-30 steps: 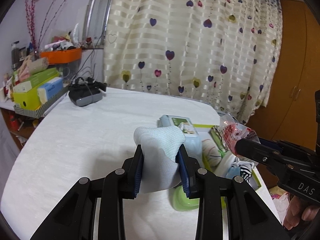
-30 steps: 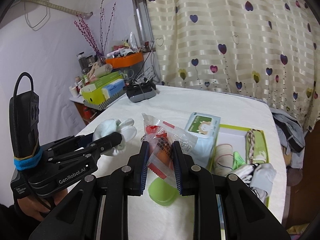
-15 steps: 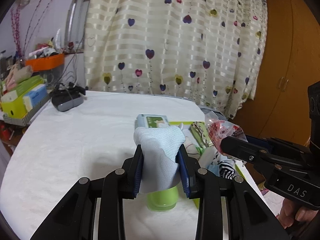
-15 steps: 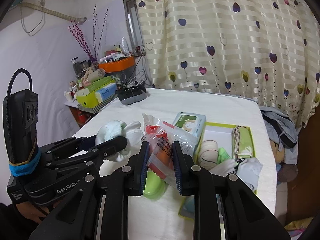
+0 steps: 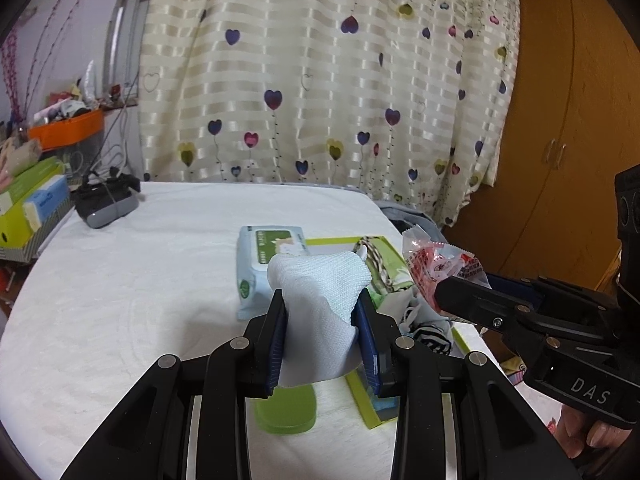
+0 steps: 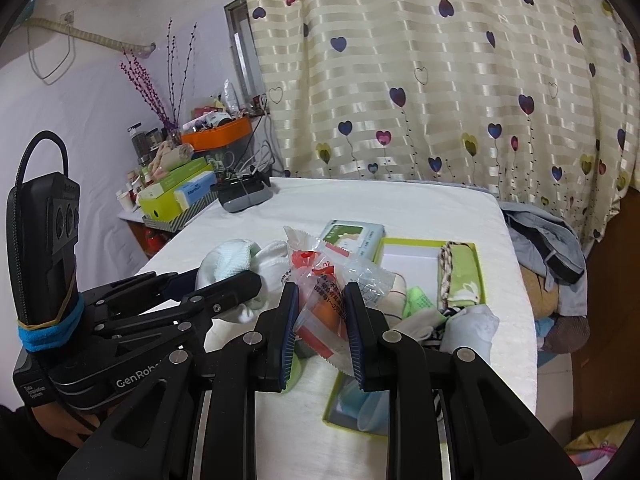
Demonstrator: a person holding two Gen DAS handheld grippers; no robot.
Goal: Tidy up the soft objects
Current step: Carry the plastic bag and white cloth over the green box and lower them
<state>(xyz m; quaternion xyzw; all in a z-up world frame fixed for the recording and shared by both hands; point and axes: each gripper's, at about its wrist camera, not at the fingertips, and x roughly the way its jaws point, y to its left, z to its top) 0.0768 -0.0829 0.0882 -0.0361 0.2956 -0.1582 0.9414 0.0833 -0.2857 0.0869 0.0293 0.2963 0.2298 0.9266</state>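
My left gripper (image 5: 322,320) is shut on a pale blue and white sock (image 5: 320,292), held above the table just left of the green tray (image 5: 372,412). That same sock (image 6: 236,260) shows in the right wrist view, at the tips of the left gripper (image 6: 240,284). My right gripper (image 6: 320,320) is shut on a clear snack packet (image 6: 328,292) with red print and an orange piece inside. The packet (image 5: 436,268) hangs over the tray's right side. The tray (image 6: 480,264) holds several soft items: socks, a green patterned cloth (image 6: 456,276), a rolled bandage.
A wet-wipes pack (image 5: 268,256) lies beside the tray's far left. A green oval lid (image 5: 286,410) sits under my left gripper. A black-grey device (image 5: 106,204) and boxes (image 5: 28,204) stand far left. Clothes (image 6: 548,252) hang off the table's right edge. The white cloth-covered table (image 5: 140,280) stretches left.
Both grippers have slid sideways across the table toward the tray, each keeping its hold. The green lid now lies under the left gripper, and the wipes pack and tray have shifted in both views.
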